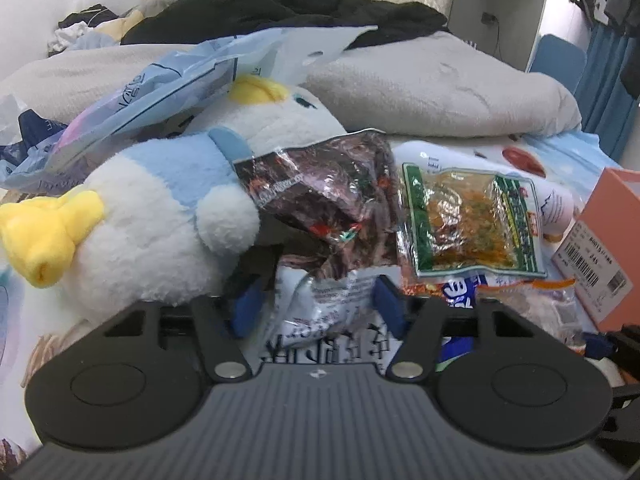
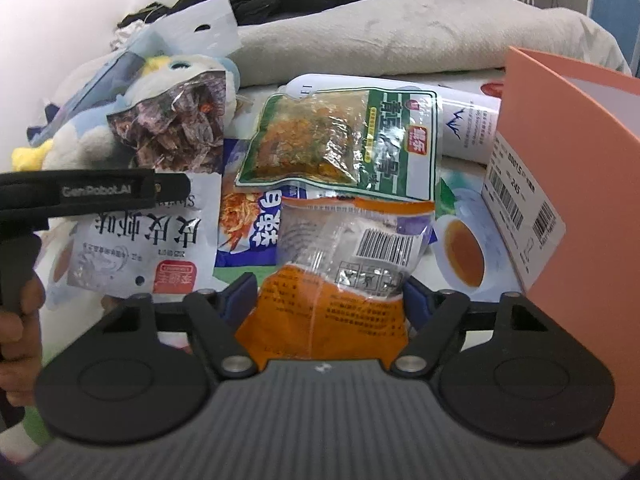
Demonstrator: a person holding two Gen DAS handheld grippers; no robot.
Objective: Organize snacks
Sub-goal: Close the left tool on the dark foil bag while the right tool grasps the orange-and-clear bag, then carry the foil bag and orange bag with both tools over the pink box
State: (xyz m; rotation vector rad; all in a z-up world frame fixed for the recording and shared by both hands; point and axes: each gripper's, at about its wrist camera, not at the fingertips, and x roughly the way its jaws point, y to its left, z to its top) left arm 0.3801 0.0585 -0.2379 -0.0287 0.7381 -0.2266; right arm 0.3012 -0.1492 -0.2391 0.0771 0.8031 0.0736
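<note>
Nearest to the right wrist camera, the right gripper (image 2: pixel 326 292) has its jaws spread on both sides of an orange packet (image 2: pixel 336 280). The blue pads stand just beside the packet's edges; whether they already press it I cannot tell. The packet lies on the bed, just beside the pink box (image 2: pixel 580 208).

In the left wrist view, the left gripper (image 1: pixel 316 306) also has its jaws spread, around the near end of a white packet (image 1: pixel 320 312) (the one with big black characters). Here too the pads do not seem to squeeze.

To do this step well, I think each gripper should close on the flat sealed edge of its packet, not on the puffy middle, because the film is slippery and the content may crush. The orange packet should be lifted straight up first, so it does not drag the blue packet (image 2: pixel 248 224) which lies partly under it.

Farther away lies a green packet (image 2: pixel 340 140) with yellow-orange content, resting on a white bag (image 2: pixel 468 128). To the left a dark packet (image 2: pixel 176 128) leans on the plush toy (image 1: pixel 160 208), and a pale blue bag (image 1: pixel 160 92) lies over the toy's head.

The pink box is the only container here. It stands at the right, its barcode label facing the packets; its inside is hidden, so I cannot tell what it holds. Behind everything lies a grey blanket (image 1: pixel 440 88).
</note>
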